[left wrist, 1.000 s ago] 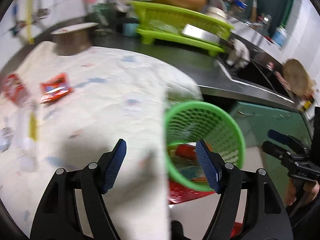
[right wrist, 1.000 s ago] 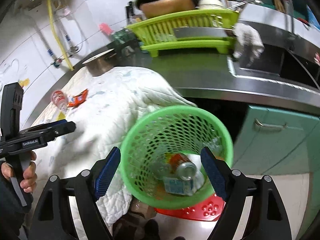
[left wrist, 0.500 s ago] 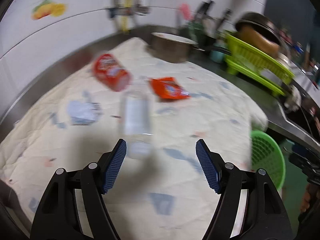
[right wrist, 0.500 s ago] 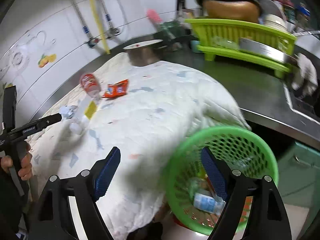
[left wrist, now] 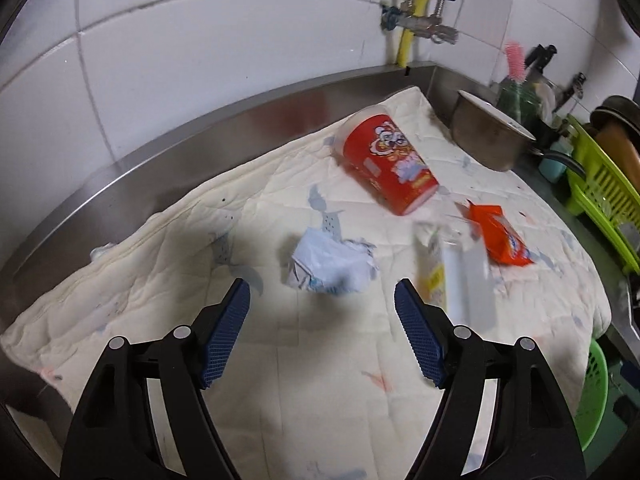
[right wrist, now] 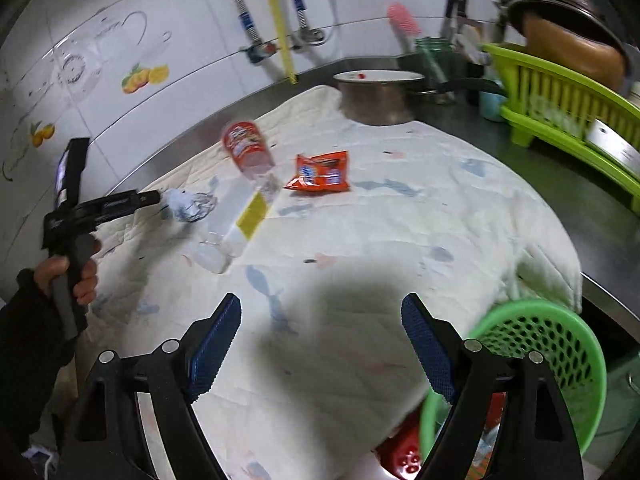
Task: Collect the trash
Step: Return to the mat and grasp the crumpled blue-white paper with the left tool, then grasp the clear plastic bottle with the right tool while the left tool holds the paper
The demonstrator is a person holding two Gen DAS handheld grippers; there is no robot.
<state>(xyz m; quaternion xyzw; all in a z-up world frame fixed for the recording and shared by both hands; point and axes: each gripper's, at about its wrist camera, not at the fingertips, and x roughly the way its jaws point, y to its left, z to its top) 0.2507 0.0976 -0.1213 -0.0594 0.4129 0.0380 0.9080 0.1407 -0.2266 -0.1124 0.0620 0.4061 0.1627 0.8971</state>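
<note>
Left gripper (left wrist: 322,328) is spread, nothing between its pads, and its jaws have just been opening a little more. Straight ahead of it, close, lies the crumpled paper wad (left wrist: 330,266) on the quilted cloth (left wrist: 304,380), toward the counter's back-left edge. The clear plastic bottle (left wrist: 460,280) lies just right of it, long axis running away from the gripper (blurred). Beyond are the red cup (left wrist: 386,166) and orange wrapper (left wrist: 500,236). Right gripper (right wrist: 320,344), also spread and empty, is farther off, beside the green basket (right wrist: 560,344). A second ago the left gripper faced the basket; now it faces the trash.
</note>
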